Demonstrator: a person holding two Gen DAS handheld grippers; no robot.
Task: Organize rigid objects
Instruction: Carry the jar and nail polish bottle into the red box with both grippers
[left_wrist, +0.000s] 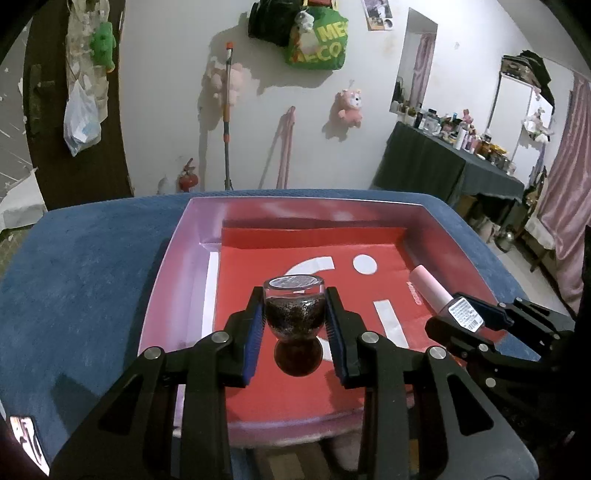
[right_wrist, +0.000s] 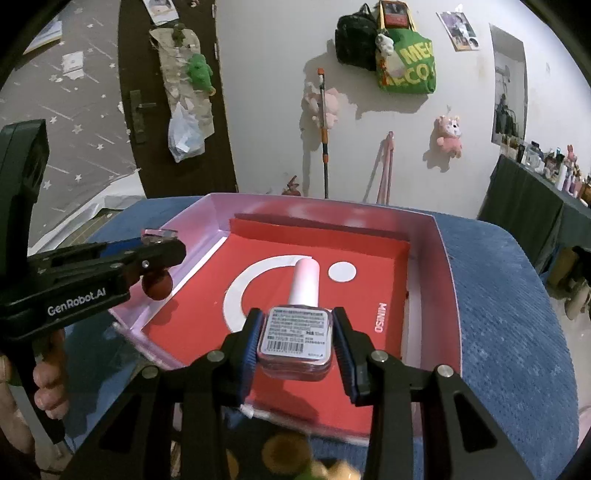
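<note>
Blue cushion (left_wrist: 92, 266), red tray (left_wrist: 280, 402) — left jaws grip dark bottle (left_wrist: 294, 314), right jaws pink bottle (right_wrist: 295, 338).

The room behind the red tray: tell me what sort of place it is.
Probably a lived-in bedroom at home. Plush toys hang on the wall, a cloth-covered table is crowded with small bottles, and pink curtains hang at the right.

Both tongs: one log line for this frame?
left tongs: shut on dark bottle | right tongs: shut on pink bottle | both over red-lined box | neither released
</note>
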